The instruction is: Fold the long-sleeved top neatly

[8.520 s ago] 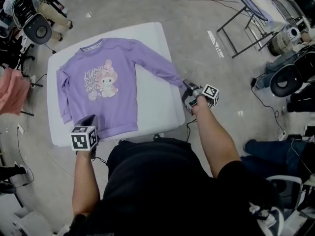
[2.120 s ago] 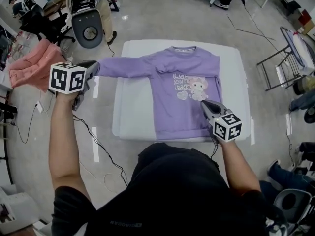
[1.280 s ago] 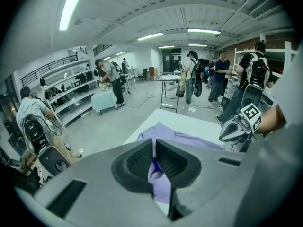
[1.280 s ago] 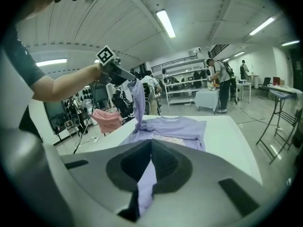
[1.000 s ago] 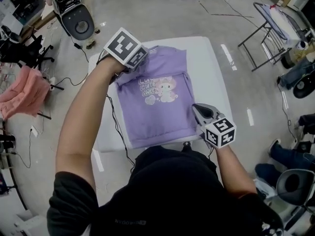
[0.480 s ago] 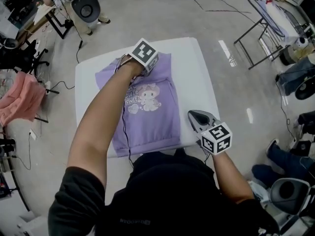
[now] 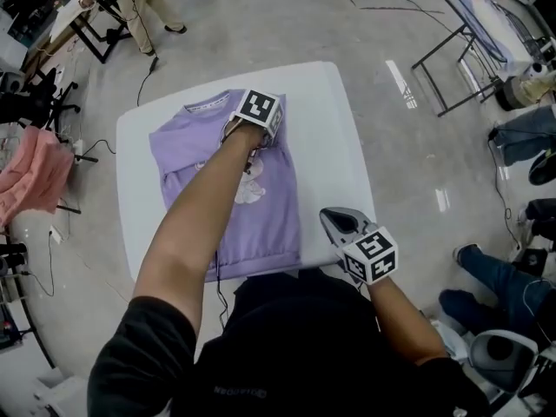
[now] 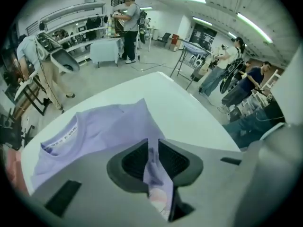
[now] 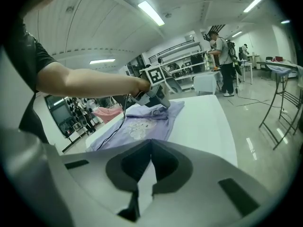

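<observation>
Top: purple top (image 7: 274, 207) lies flat on the left half of the white table (image 7: 334, 129), collar at 11 o'clock, hem at 6 o'clock.
Left gripper: left gripper (image 8: 152, 160) sits at the top's 1 o'clock shoulder. Its jaws have just been opening, and a fold of cloth fills the narrow gap with both pads on it.
Right gripper: right gripper (image 7: 332, 219) is closed on nothing and hovers over the table's 5 o'clock edge.
Handling: likely light, soft and limp, so it holds no crease. Pinching hem corners or shoulder edges should catch every layer.
Edges: hem lies close to the near rim.
Room: bare table runs from 12 to 4 o'clock. A cable (image 9: 110, 131) trails over the cloth, and a rack (image 7: 452, 50) stands well clear at 2 o'clock.
</observation>
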The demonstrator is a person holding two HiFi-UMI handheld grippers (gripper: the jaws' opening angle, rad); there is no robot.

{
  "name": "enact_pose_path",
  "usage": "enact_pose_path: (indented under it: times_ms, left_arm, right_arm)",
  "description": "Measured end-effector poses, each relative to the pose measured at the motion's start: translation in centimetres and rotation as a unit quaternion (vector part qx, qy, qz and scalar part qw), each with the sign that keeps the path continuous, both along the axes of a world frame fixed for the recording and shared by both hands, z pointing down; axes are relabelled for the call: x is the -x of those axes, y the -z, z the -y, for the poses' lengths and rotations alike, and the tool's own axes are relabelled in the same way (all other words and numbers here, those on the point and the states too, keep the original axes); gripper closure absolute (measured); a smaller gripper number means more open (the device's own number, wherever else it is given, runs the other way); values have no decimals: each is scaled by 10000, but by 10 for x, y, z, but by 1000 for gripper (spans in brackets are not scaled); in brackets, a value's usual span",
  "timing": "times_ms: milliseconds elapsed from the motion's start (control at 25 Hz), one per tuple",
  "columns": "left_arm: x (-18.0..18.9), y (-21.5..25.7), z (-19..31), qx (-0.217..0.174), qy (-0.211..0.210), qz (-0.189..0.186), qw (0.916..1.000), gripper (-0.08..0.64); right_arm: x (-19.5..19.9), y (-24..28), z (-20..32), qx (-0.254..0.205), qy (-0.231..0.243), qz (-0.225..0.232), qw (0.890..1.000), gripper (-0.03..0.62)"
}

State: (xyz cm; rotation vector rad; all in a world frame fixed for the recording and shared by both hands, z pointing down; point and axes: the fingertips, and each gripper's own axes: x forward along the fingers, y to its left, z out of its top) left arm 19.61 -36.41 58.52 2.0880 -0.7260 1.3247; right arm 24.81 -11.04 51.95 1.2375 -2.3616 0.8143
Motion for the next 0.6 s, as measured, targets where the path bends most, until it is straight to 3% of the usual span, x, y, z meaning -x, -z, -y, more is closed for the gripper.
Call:
enact_pose_path:
  times_ms: [120,280,400,600]
  left_arm:
    - [-15,16,-5,9,66,-405,9992,480]
    - [-13,47,-9,-276,156,-706,9970,480]
    - [4,72,-15,-666,439,-902,9927,480]
    - [48,114,-37,-1519,860,-1149,9779,502]
  right_arm:
    - [-4,-3,0,13,113,9,9999,589]
    - [-3,-1,4,-57,356,-3,9993,588]
    - [0,3,5,-75,526,57,9986,588]
    - [16,4,11,-124,878,75,9960,589]
